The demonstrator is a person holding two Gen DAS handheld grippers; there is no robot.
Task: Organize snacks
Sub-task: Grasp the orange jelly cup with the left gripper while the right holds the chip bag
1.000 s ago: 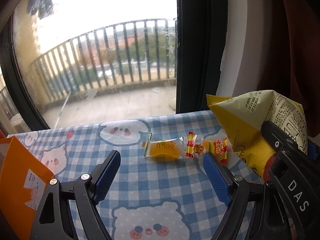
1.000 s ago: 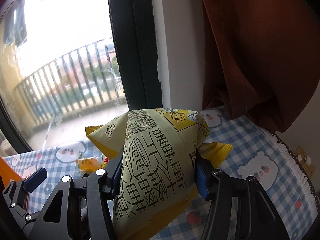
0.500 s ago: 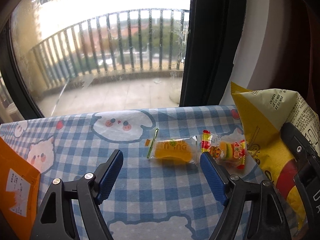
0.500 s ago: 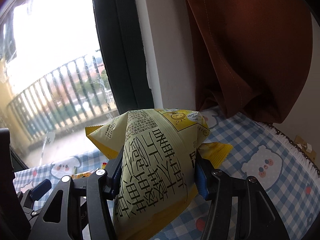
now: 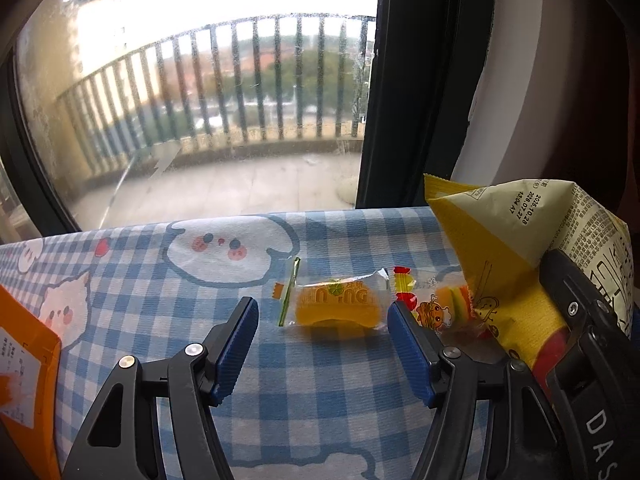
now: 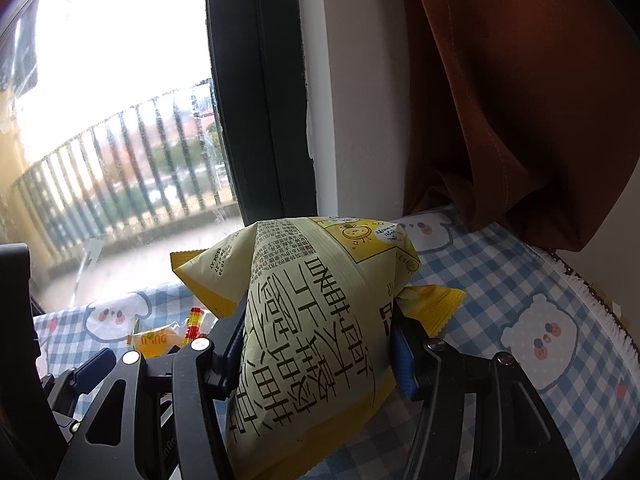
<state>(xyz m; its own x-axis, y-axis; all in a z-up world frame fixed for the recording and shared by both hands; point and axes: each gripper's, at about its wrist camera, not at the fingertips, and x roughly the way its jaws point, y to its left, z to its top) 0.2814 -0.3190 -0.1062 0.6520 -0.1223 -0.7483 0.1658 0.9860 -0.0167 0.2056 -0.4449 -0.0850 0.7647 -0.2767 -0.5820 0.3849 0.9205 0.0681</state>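
Blue-checked cotton tablecloth (image 5: 132, 280) carries a clear-wrapped orange jelly sweet (image 5: 338, 307) between the left gripper's (image 5: 322, 314) closing jaws, not yet touched. Right gripper (image 6: 318, 328) pinches a puffy yellow snack bag (image 6: 308, 320) at the right.

Bare cloth (image 5: 168, 312) left of jelly (image 5: 336, 310); burger candy (image 5: 436, 312) seemingly crowds right.

A blue and white checked tablecloth (image 5: 328, 412) printed with white bear faces covered the table. Behind it stood a window (image 5: 208, 92) with a dark frame (image 5: 404, 88), looking out on a balcony railing (image 5: 240, 84). A brown curtain (image 6: 520, 92) hung at the right, its lower folds reaching the cloth beside a white wall (image 6: 356, 92).
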